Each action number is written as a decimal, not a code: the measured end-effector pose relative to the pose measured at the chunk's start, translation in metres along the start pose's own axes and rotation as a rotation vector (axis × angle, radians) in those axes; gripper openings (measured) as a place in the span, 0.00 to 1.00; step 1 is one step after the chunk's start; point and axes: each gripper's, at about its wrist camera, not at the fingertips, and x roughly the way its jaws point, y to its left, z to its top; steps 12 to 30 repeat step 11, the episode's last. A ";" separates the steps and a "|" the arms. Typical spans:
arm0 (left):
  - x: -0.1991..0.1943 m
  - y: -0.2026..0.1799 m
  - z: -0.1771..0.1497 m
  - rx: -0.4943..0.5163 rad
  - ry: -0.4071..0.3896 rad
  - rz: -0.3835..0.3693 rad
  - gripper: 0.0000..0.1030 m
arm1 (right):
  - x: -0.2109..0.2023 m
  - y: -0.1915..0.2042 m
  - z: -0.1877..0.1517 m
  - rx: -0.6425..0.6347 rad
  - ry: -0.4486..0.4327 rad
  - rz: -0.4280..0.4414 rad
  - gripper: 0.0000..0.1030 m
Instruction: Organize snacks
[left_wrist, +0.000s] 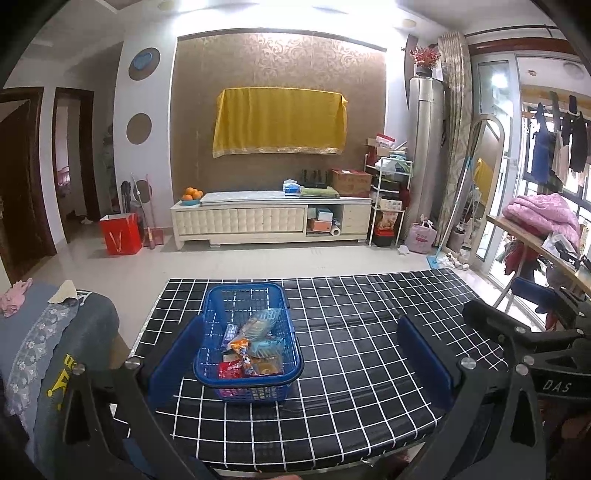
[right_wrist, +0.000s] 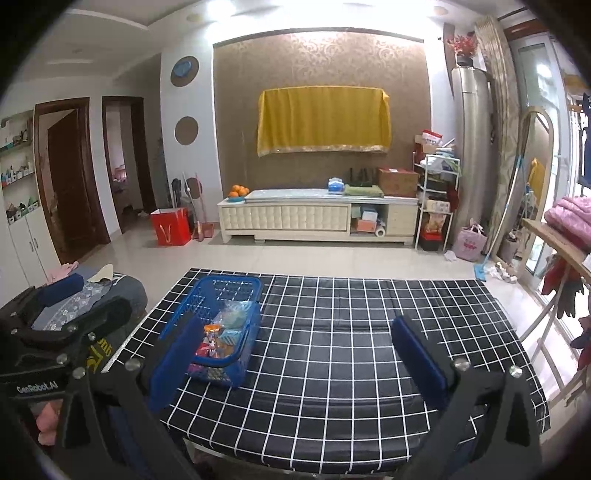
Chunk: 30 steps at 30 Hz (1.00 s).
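Left wrist view: basket (left_wrist: 248, 332) of snacks (left_wrist: 251, 350) lay between spread, empty left gripper (left_wrist: 301, 358) fingers. Right gripper (right_wrist: 295, 354), likewise spread and empty, had it off to its left.

Home living room: TV cabinet (left_wrist: 271, 218), drying clothes (left_wrist: 557, 147).

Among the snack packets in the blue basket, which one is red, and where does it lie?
The red packet lies in the near left corner of the blue basket, closest to the left tongs. The packets beside it are orange, pale blue or clear.
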 end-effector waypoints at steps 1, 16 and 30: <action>0.000 0.001 0.000 -0.005 0.000 -0.002 1.00 | 0.000 0.001 0.001 -0.002 0.002 -0.002 1.00; -0.003 0.001 -0.002 -0.004 -0.004 -0.003 1.00 | 0.001 0.004 0.001 -0.006 0.006 -0.004 1.00; -0.003 0.001 -0.002 -0.004 -0.004 -0.003 1.00 | 0.001 0.004 0.001 -0.006 0.006 -0.004 1.00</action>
